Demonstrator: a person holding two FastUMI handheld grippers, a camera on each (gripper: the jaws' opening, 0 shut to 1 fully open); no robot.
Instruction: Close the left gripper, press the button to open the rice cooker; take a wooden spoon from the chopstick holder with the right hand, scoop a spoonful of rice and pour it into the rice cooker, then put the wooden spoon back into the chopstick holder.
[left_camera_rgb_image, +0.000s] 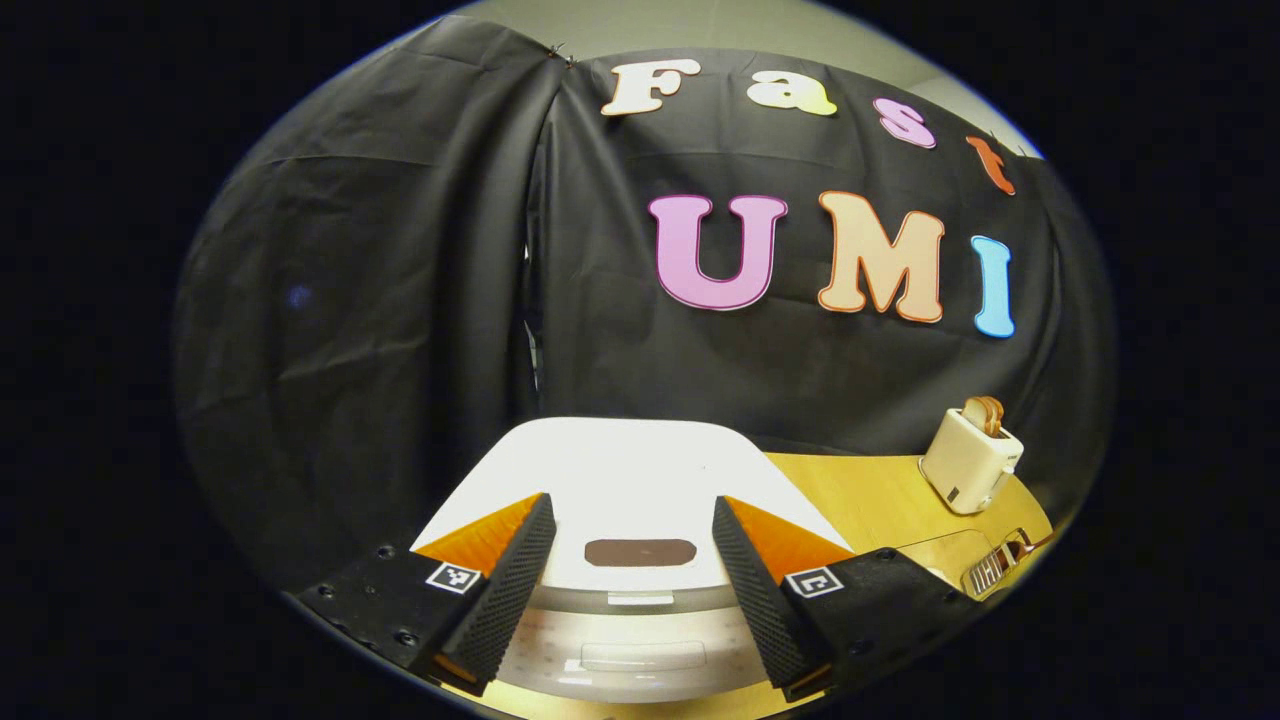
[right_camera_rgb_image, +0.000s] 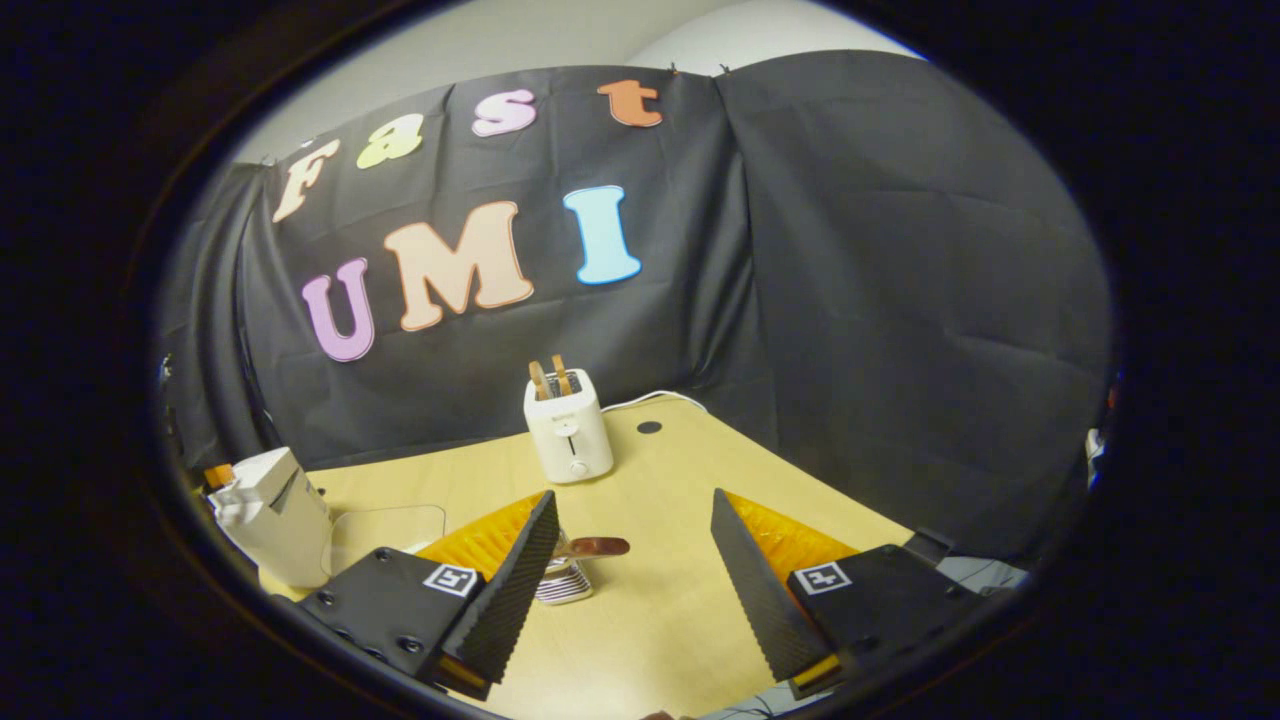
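No readable text or numbers showing, only square coded markers sitting on both grippers' bodies, toaster (right_camera_rgb_image: 568, 432) label illegible

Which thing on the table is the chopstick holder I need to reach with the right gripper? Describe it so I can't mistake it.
Start from the wooden table in the right gripper view. The white toaster stands at the back; the chopstick holder is nearer, just beside the right gripper's left-hand finger. It is small and slatted, with the wooden spoon sticking out, unlike the boxy toaster and rice cooker.
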